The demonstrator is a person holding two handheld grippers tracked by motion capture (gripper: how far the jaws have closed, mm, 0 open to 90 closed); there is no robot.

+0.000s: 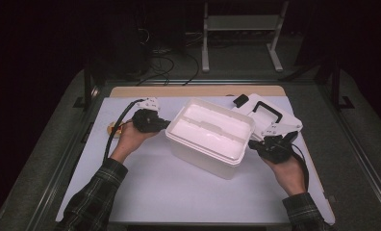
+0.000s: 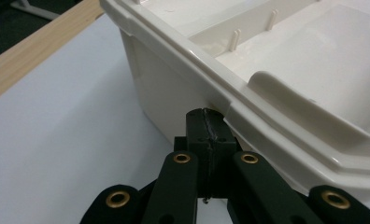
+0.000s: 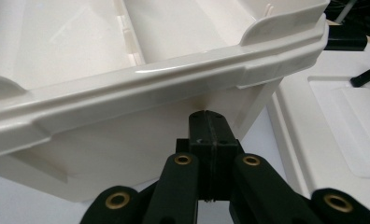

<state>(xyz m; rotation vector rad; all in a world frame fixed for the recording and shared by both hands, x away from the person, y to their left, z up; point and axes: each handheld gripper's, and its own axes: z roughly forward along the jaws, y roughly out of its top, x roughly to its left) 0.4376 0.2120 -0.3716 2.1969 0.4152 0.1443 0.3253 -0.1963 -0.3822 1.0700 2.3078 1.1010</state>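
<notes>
A large white plastic tub (image 1: 210, 134) stands open-topped in the middle of the table, turned askew to the table's edges. My left gripper (image 1: 165, 126) is shut, and its closed tips (image 2: 206, 114) sit against the tub's wall (image 2: 160, 88) just under the rim at its left end. My right gripper (image 1: 252, 144) is also shut, its tips (image 3: 209, 116) tucked under the rim (image 3: 141, 84) at the tub's right end. Neither pair of jaws has anything between them. I cannot tell whether the tub rests on the table or hangs just above it.
A white lid (image 1: 275, 118) with a black handle (image 1: 268, 109) lies behind the tub at the right, close to my right gripper. A small orange thing (image 1: 114, 127) lies by the left hand. A white mat (image 1: 179, 192) covers the wooden table (image 1: 193, 90).
</notes>
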